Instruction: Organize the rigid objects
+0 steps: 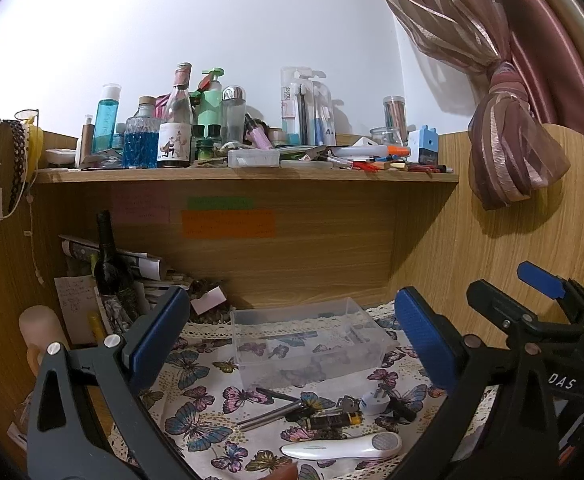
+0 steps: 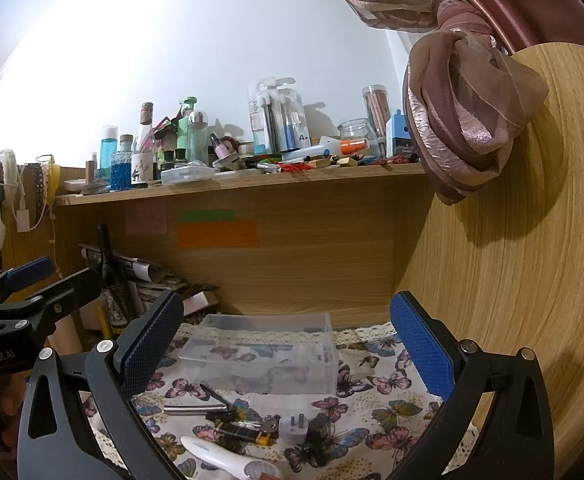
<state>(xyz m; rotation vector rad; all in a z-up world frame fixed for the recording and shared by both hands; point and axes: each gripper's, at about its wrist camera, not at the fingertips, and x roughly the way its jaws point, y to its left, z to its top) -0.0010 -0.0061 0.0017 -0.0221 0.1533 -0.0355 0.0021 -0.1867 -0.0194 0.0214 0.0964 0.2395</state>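
Note:
A clear plastic box [image 1: 308, 340] [image 2: 264, 354] sits on the butterfly cloth, seemingly empty. In front of it lie a metal pen [image 1: 270, 416] [image 2: 192, 409], a black pen [image 1: 276, 394], a lighter [image 1: 334, 421] [image 2: 244, 432], keys [image 1: 346, 403] [image 2: 270, 424], a white plug [image 1: 374, 400] [image 2: 298, 426] and a white handheld device [image 1: 340, 446] [image 2: 228, 460]. My left gripper [image 1: 292, 340] is open and empty, above the cloth. My right gripper [image 2: 288, 344] is open and empty, beside it; it shows in the left view [image 1: 540, 304].
A dark wine bottle [image 1: 110, 264] [image 2: 112, 280] and papers stand at the back left. A shelf [image 1: 248, 175] [image 2: 236, 184] above holds several bottles, pens and packs. A wooden side panel [image 2: 512, 260] and tied curtain [image 1: 508, 152] close the right.

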